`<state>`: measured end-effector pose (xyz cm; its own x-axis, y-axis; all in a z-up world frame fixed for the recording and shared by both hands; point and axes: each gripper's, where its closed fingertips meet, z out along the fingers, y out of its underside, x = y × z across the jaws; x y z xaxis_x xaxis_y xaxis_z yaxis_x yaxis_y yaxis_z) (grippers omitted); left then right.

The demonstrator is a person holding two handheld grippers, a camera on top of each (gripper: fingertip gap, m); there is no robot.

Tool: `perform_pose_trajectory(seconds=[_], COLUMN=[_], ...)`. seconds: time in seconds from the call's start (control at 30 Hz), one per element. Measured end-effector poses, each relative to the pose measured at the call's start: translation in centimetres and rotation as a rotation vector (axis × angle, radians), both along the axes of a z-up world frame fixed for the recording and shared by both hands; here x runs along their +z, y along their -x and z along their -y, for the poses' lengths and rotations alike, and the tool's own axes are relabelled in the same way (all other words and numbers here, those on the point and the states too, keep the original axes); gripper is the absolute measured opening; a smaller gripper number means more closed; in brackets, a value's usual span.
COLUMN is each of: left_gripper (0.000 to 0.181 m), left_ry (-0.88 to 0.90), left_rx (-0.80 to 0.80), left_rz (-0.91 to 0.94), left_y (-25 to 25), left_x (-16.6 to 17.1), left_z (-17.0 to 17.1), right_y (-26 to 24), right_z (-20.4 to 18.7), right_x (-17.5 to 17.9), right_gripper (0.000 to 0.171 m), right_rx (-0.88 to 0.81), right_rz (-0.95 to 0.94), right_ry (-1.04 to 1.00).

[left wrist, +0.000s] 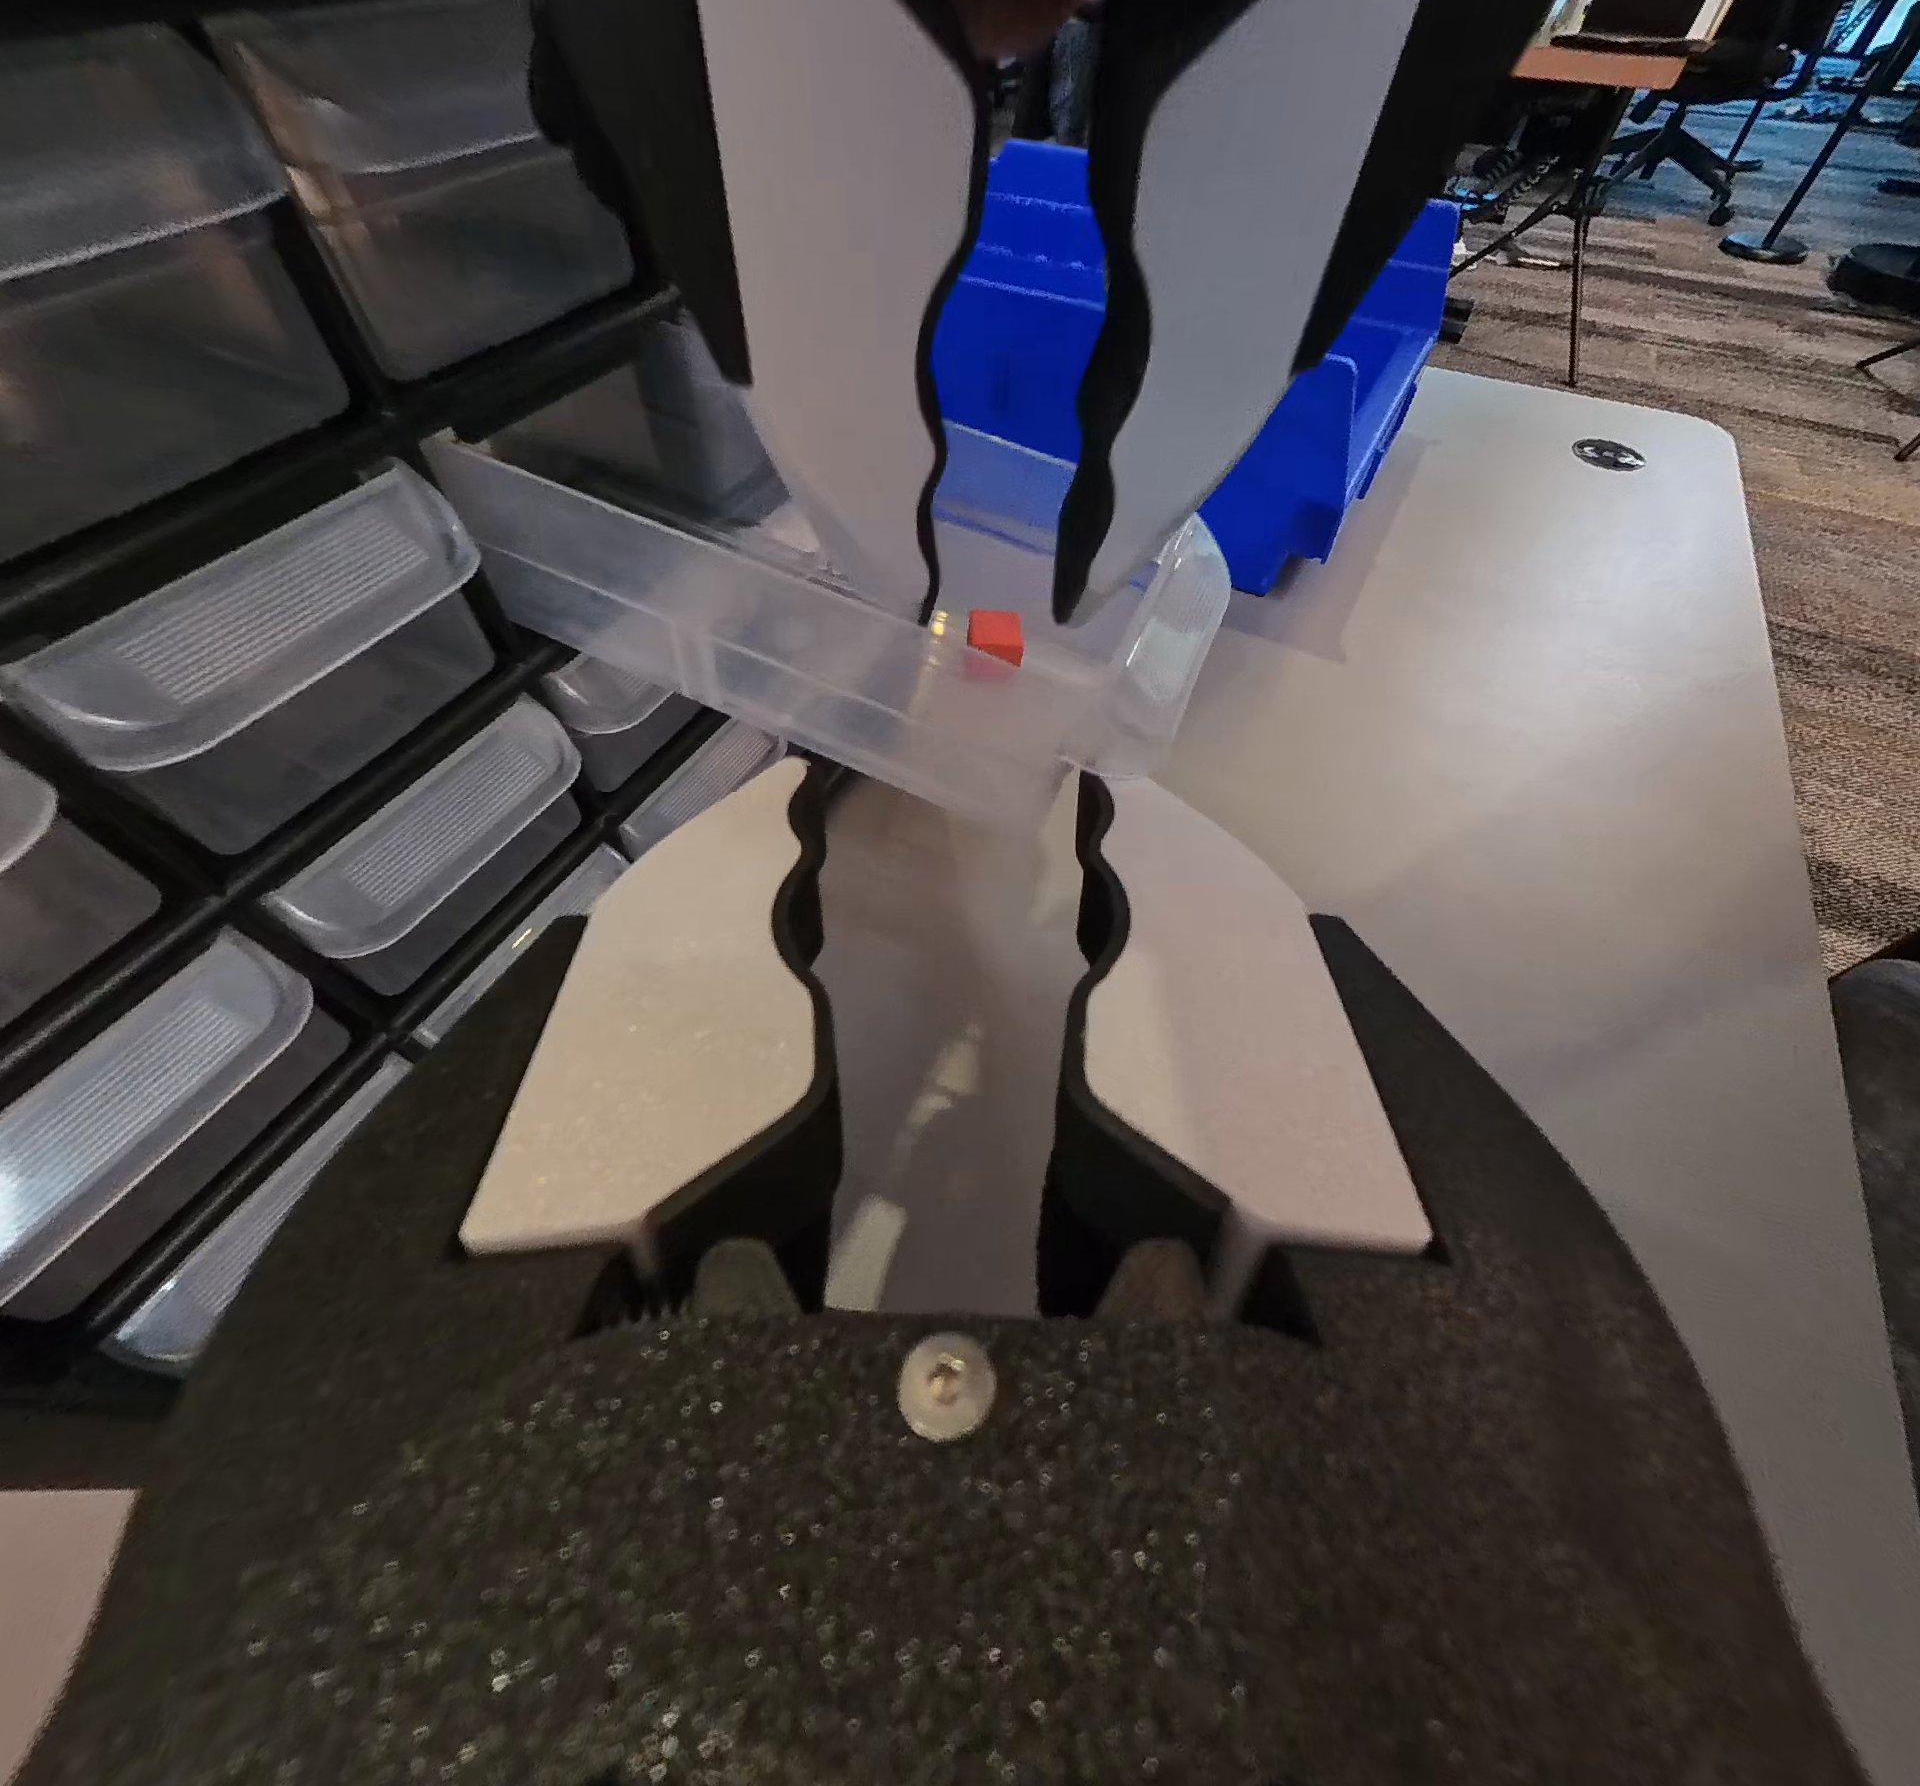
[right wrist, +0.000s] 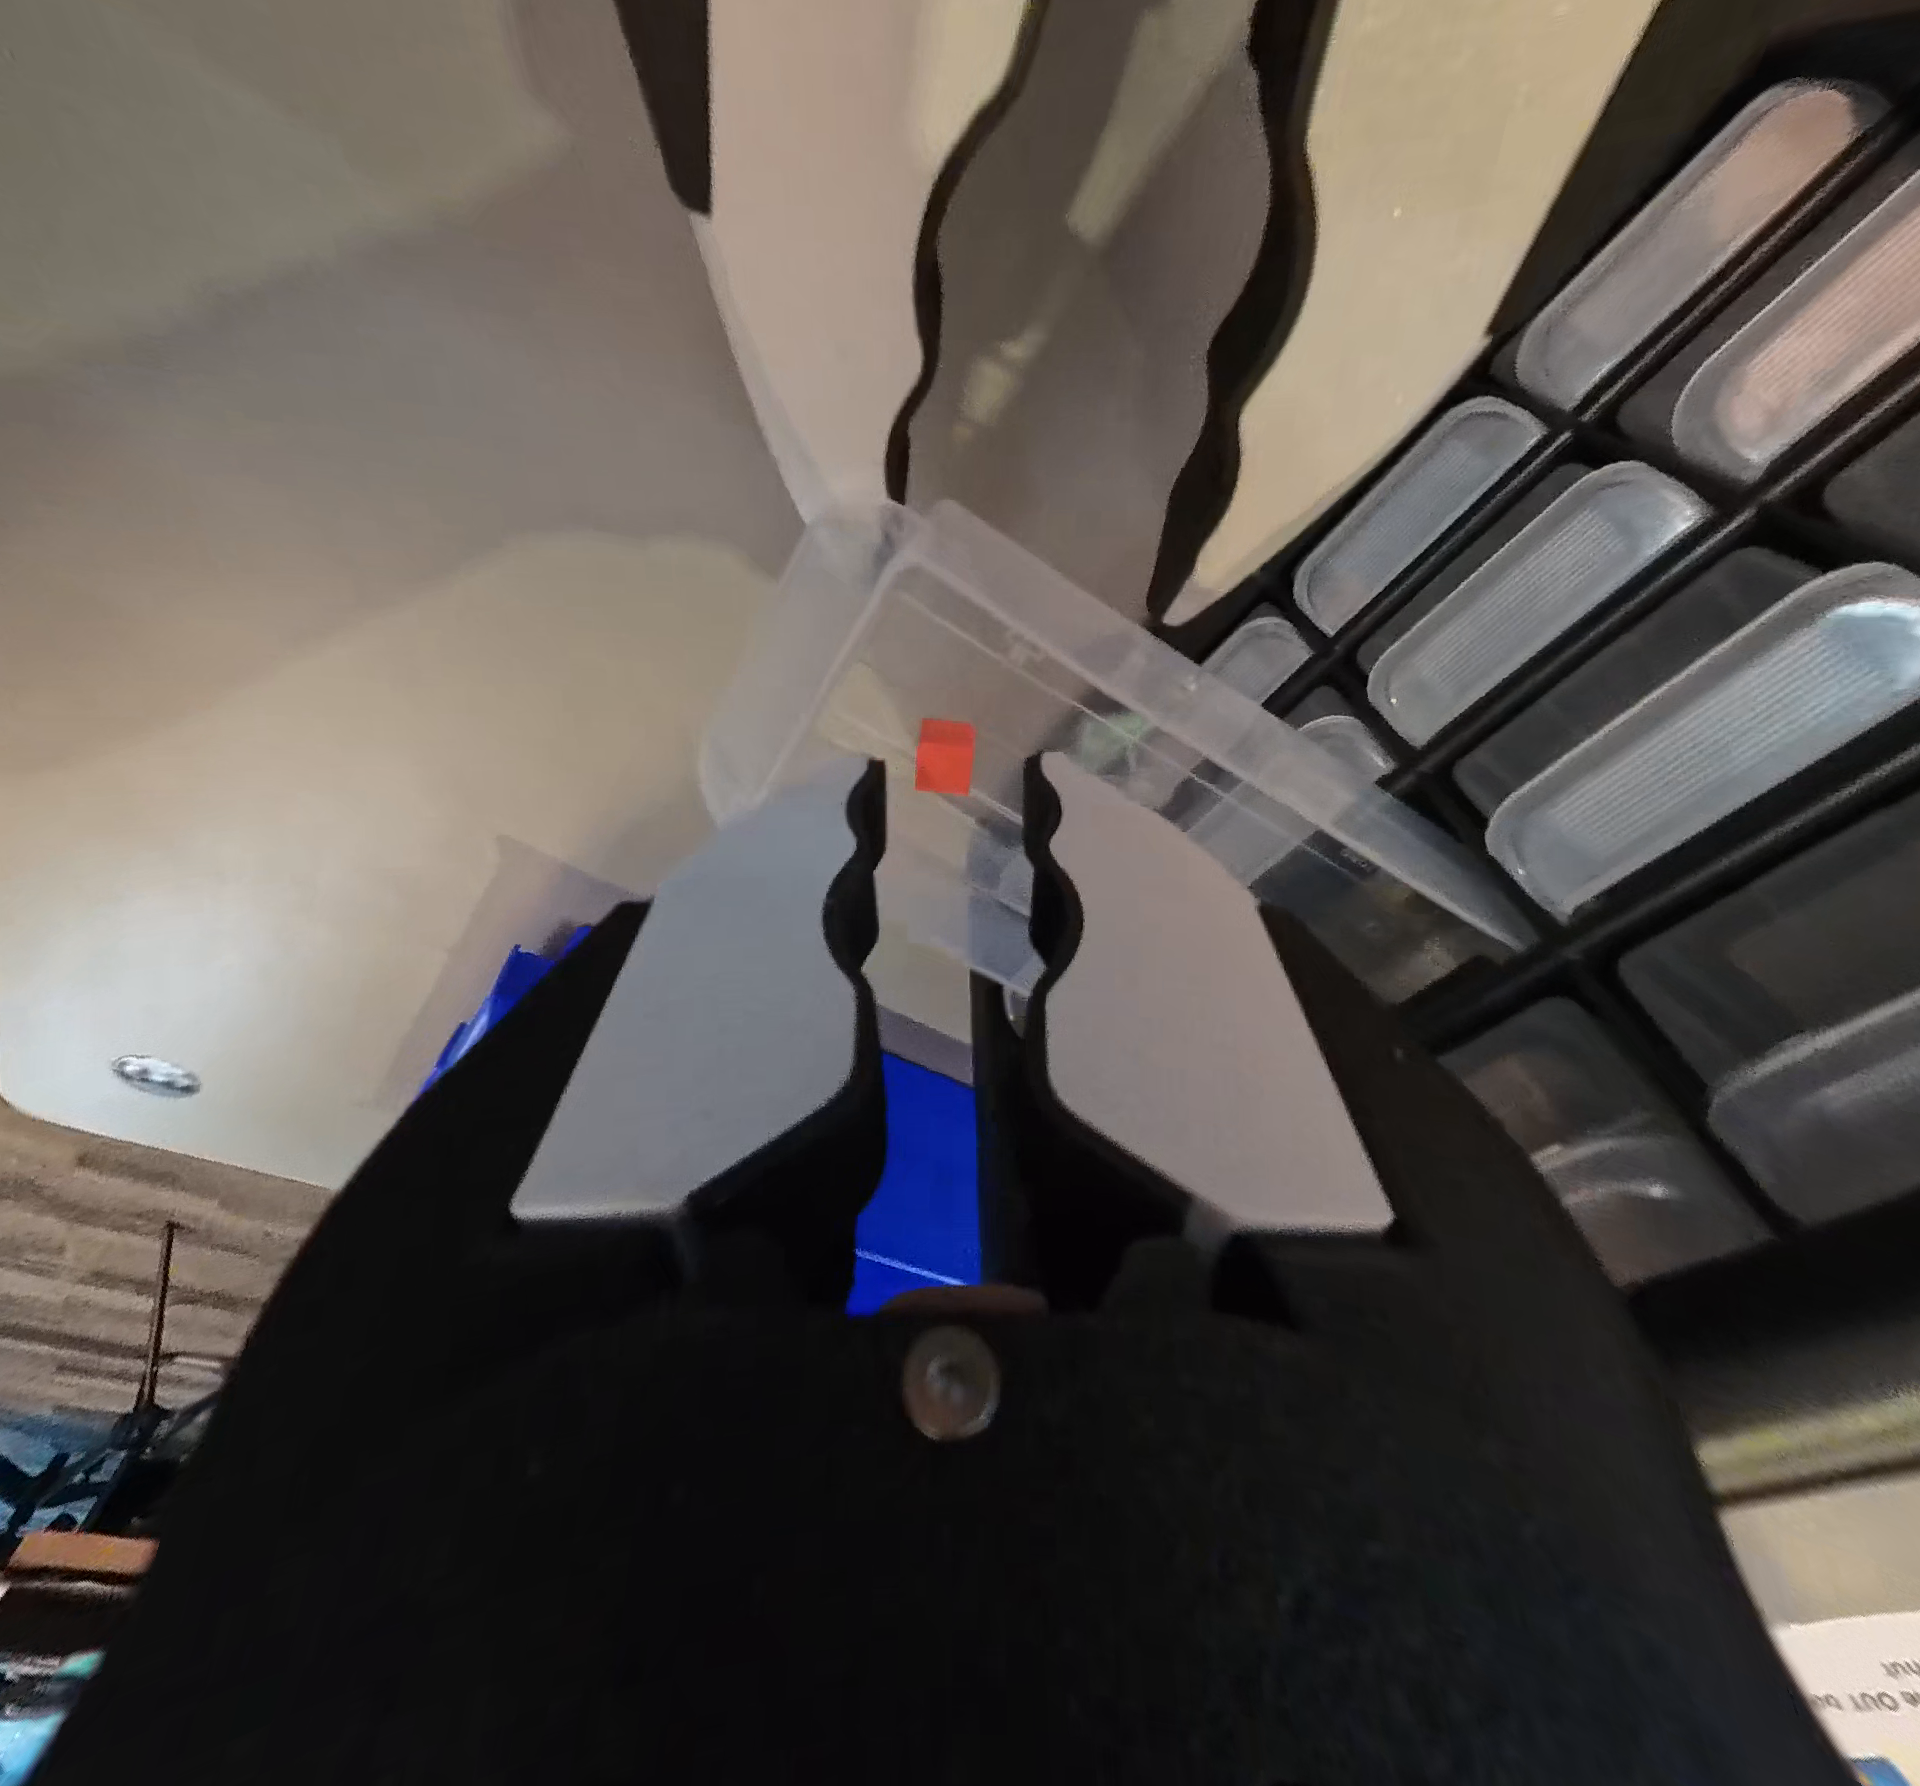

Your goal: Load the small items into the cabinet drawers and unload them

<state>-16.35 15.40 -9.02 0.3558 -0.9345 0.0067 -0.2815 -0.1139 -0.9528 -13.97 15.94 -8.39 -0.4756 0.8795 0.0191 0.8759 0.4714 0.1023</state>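
Note:
A small red cube (left wrist: pixel 994 640) lies in a clear drawer (left wrist: pixel 727 635) pulled out of the black cabinet (left wrist: pixel 260 676). In the left wrist view, my left gripper (left wrist: pixel 945 786) is open, its tips at the drawer's front corner; I cannot tell whether they touch it. My right gripper (left wrist: pixel 997 614) comes down from above, open, with a tip on either side of the cube. In the right wrist view, the cube (right wrist: pixel 943 756) sits between my right gripper's (right wrist: pixel 954 765) spread tips, apart from both, inside the drawer (right wrist: pixel 1143 687). The left gripper (right wrist: pixel 1029 547) is opposite, open.
A blue bin (left wrist: pixel 1340 448) stands on the grey table (left wrist: pixel 1507 801) just behind the drawer. The cabinet's other clear drawers (right wrist: pixel 1558 697) are shut. The table's rounded edge and the carpeted floor with office chairs (left wrist: pixel 1714 126) lie to the right. The tips of both grippers are at nearly the same place. The black cabinet (left wrist: pixel 260 676) sits 7 cm or so from the ends of my left fingers. My right wrist view (right wrist: pixel 1736 672) looks at it from another angle.

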Motion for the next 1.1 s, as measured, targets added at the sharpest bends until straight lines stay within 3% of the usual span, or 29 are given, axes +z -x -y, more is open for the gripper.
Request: perform_pose_trajectory(seconds=[0.13, 0.23, 0.43, 0.57, 0.7, 0.83, 0.93, 1.03, 1.1], left_gripper=[0.046, 0.045, 0.044, 0.044, 0.044, 0.044, 0.044, 0.043, 0.043], left_ry=[-0.008, -0.010, -0.017, -0.011, -0.019, -0.017, -0.010, -0.024, -0.031], left_rx=[-0.002, -0.002, -0.001, -0.002, 0.001, 0.007, 0.011, 0.020, 0.023], left_rz=[-0.006, -0.005, -0.006, -0.006, -0.004, -0.001, 0.001, 0.002, 0.001], left_y=[-0.1, -0.1, -0.2, -0.2, -0.1, 0.0, 0.1, 0.2, 0.2], left_x=[0.0, 0.0, 0.1, 0.0, 0.2, 0.2, 0.1, 0.3, 0.5], left_z=[0.1, 0.2, 0.2, 0.2, 0.2, 0.0, -0.2, -0.3, -0.3], right_y=[0.1, 0.0, 0.4, 0.6, -1.3, -9.6, -18.9, -27.3, -29.6], right_z=[-0.2, -0.3, -0.5, -0.9, -2.4, -5.3, -6.4, -5.4, -3.9], right_x=[-0.6, -0.6, -0.3, 1.8, 7.9, 12.4, 9.1, 1.8, -2.7], right_gripper=[0.024, 0.011, 0.010, 0.010, 0.010, 0.010, 0.010, 0.010, 0.010], right_rx=[-0.004, 0.004, 0.018, -0.008, -0.195, -0.520, -0.828, -1.045, -1.139], right_rz=[0.023, 0.024, -0.003, -0.080, -0.281, -0.412, -0.337, -0.135, -0.097], right_ry=[-0.004, -0.011, -0.042, -0.115, -0.242, -0.416, -0.404, -0.319, -0.209])
